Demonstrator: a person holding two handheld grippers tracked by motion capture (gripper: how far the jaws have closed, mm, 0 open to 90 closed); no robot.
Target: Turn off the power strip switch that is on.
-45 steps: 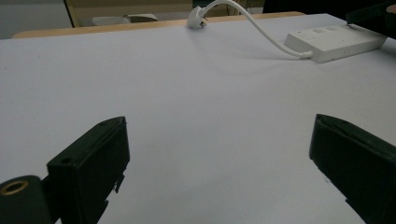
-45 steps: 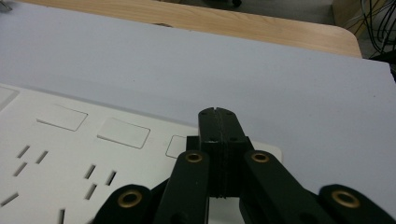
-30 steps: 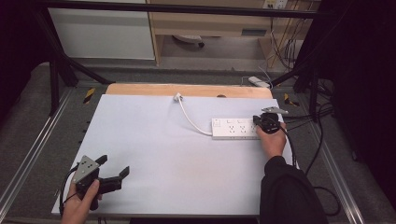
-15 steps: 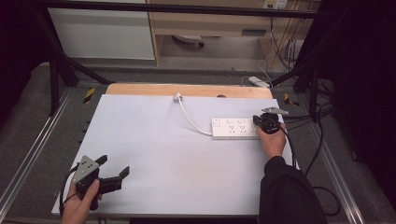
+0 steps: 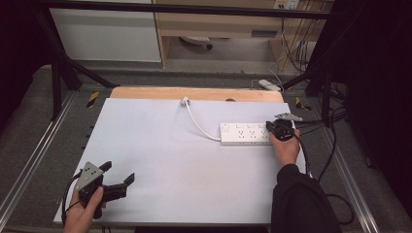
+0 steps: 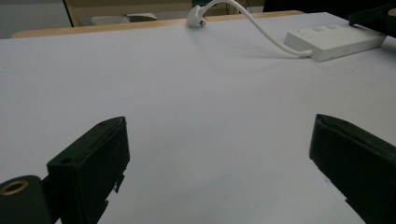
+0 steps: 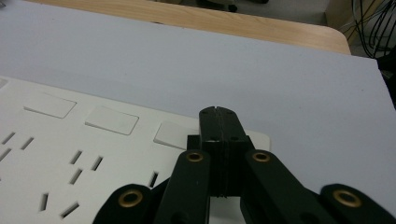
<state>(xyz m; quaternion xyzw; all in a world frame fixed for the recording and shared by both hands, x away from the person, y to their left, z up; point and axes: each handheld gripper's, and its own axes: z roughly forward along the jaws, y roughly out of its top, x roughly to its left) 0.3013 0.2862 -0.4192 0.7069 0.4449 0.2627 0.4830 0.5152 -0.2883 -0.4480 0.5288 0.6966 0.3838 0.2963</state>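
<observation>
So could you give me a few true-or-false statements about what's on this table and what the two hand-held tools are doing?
1. The right tool has its jaws pressed together over the white power strip. True.
2. The left tool is shut. False: its jaws stand wide apart, with nothing between them.
3. The strip's cord ends in a plug lying loose near the table's far edge. True.
4. The left tool rests on the power strip. False: it is at the near left corner, far from it.

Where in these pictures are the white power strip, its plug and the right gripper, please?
white power strip (image 5: 243,134), high view, top face with the sockets.
plug (image 6: 194,19), left gripper view, its white body.
right gripper (image 7: 218,113), right gripper view, tips of the shut jaws.
</observation>
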